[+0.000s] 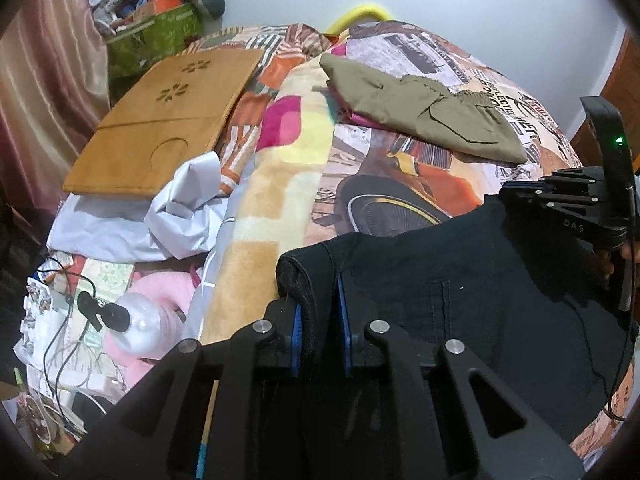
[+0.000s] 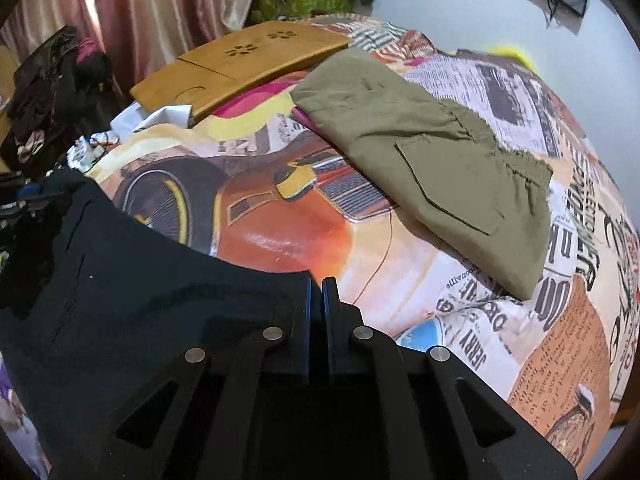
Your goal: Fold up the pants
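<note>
your bed (image 2: pixel 460 308) carries the black pants (image 1: pixel 460 280) near you, olive pants (image 2: pixel 432 160) folded beyond — a green box (image 1: pixel 160 36) holds clutter. left tongs (image 1: pixel 320 312) pinch the black pants' edge; right tongs (image 2: pixel 318 292) are pressed together on its corner.

your left tongs (image 1: pixel 320 312) are matte black, linkage arms with triangular cut-outs, round silver pins at each joint, blue pads lining the fingers. your right tongs (image 2: pixel 318 300) match: black, silver pins, blue pads. seen across, the right unit shows a green light and a thin black cable.
</note>
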`<state>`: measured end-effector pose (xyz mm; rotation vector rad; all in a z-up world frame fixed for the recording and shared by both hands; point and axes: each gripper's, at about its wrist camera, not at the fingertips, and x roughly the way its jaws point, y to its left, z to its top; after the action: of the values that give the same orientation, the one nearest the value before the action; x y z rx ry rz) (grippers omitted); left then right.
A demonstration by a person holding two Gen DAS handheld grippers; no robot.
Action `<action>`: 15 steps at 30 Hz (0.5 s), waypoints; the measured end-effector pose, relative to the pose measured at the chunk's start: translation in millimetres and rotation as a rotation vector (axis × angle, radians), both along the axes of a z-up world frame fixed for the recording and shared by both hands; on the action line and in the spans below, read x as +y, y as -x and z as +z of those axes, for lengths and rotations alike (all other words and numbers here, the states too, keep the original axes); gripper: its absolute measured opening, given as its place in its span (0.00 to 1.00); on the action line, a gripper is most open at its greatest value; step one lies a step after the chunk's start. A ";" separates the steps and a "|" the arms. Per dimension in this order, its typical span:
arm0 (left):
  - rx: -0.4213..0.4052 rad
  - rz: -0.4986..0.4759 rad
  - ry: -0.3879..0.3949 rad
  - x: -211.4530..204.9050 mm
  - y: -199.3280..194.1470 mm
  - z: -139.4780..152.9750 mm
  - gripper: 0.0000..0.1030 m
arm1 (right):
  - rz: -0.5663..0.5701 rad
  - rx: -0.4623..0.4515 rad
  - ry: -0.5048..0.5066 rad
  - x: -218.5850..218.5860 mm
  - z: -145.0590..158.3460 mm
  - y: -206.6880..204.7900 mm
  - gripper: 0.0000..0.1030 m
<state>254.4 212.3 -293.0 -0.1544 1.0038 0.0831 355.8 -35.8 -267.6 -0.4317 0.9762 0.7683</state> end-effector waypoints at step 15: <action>-0.149 -0.008 -0.079 -45.1 31.4 90.6 0.29 | -0.212 -0.170 -0.104 -131.4 97.1 65.6 0.33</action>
<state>223.0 167.2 -202.4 -0.0827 0.8512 0.1025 290.2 -167.3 -170.5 -0.2927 0.8046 0.5775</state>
